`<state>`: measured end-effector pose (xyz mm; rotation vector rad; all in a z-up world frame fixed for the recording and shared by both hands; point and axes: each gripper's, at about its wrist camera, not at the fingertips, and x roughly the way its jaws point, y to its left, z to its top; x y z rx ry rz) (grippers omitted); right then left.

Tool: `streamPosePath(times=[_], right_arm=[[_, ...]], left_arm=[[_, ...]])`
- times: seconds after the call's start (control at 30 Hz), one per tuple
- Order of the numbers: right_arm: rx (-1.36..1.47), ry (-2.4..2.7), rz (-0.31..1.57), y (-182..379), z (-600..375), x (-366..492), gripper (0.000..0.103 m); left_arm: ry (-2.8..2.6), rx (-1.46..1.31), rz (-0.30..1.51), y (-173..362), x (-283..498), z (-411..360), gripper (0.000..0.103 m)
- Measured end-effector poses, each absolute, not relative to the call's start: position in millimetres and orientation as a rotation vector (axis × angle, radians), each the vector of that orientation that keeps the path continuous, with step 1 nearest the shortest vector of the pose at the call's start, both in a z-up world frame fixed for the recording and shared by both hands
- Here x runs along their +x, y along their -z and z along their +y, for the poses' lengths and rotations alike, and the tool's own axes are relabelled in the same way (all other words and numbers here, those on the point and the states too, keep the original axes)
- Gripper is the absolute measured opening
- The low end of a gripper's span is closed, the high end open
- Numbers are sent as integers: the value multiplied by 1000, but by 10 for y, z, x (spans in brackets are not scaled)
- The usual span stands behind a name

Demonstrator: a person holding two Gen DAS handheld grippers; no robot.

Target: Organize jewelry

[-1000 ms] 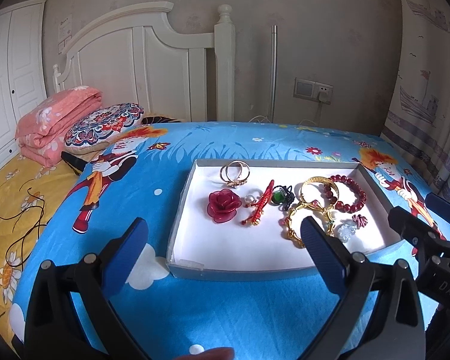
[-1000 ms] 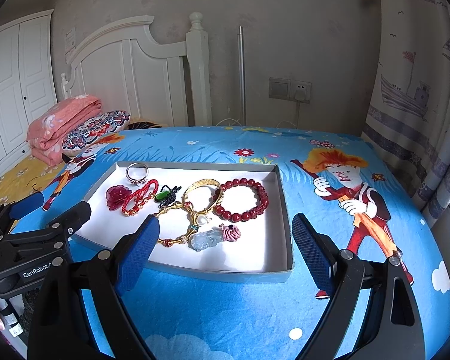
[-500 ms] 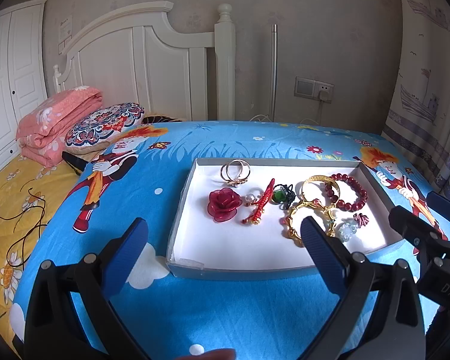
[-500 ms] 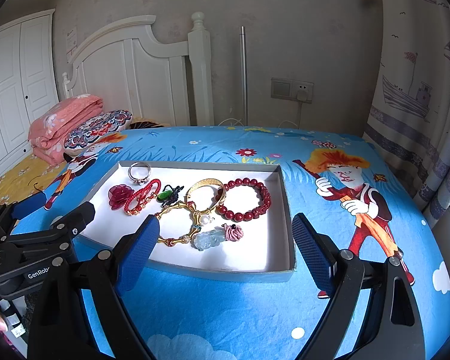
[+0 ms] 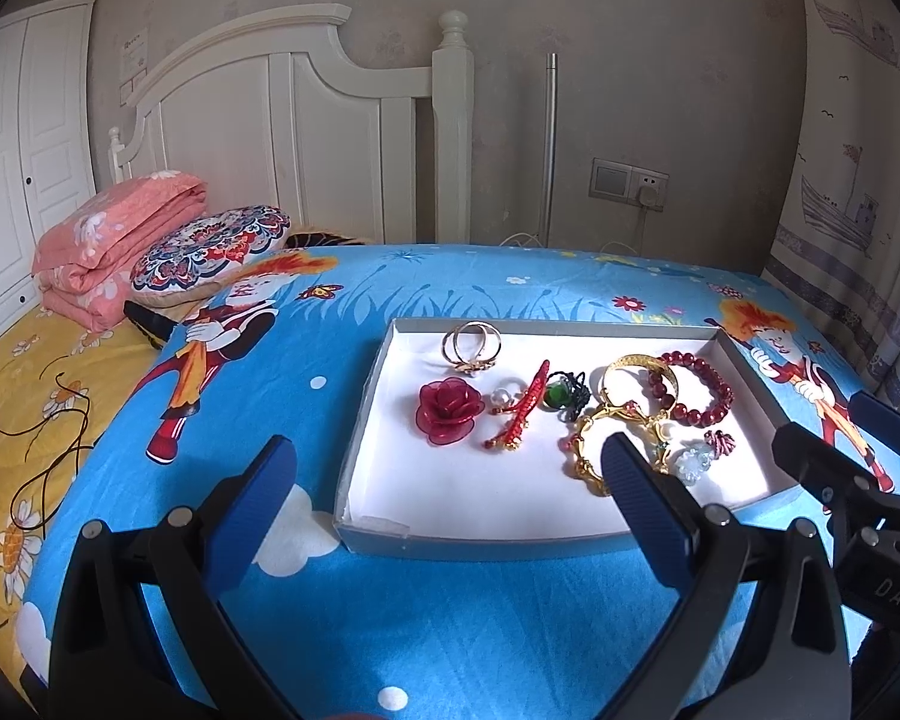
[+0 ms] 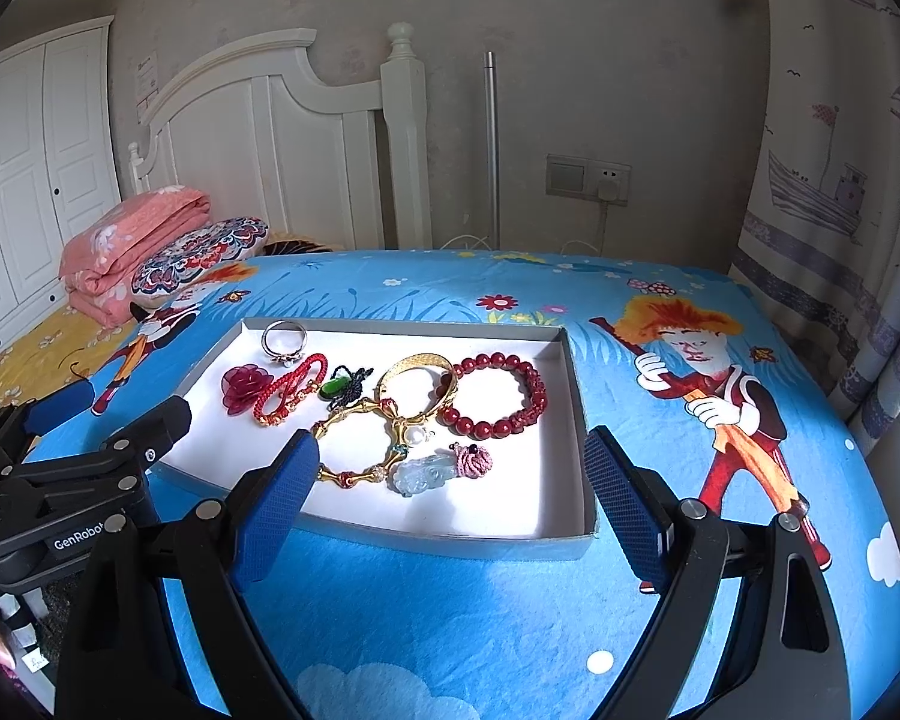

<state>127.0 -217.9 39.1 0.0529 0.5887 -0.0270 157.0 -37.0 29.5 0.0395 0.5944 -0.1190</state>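
1. The left gripper point(image 5: 444, 492) was held low, aimed forward, with its jaws spread wide apart and nothing between them.
2. Its blue-padded fingertips point(image 5: 258, 492) sat on black arms that angled outward from the bottom of the left wrist view.
3. The right gripper point(image 6: 453, 489) was held at a like height, jaws likewise wide apart and holding nothing.
4. Its blue fingertips point(image 6: 621, 501) were ribbed on their inner faces.
5. In the right wrist view the left gripper point(image 6: 90, 438) showed at the left edge, side by side with the right one and apart from it.
6. In the left wrist view the right gripper point(image 5: 840, 450) showed at the right edge.
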Motion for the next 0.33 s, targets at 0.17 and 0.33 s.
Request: streamPosePath(times=[0.17,0.33], right_arm=[[40,31,590,-397,-2215,1269,84],[78,132,612,-448,-2770,1308,84]], left_arm=[[133,58,653,-251,1655,-349,98],[90,22,716,-312,1924,11,98]])
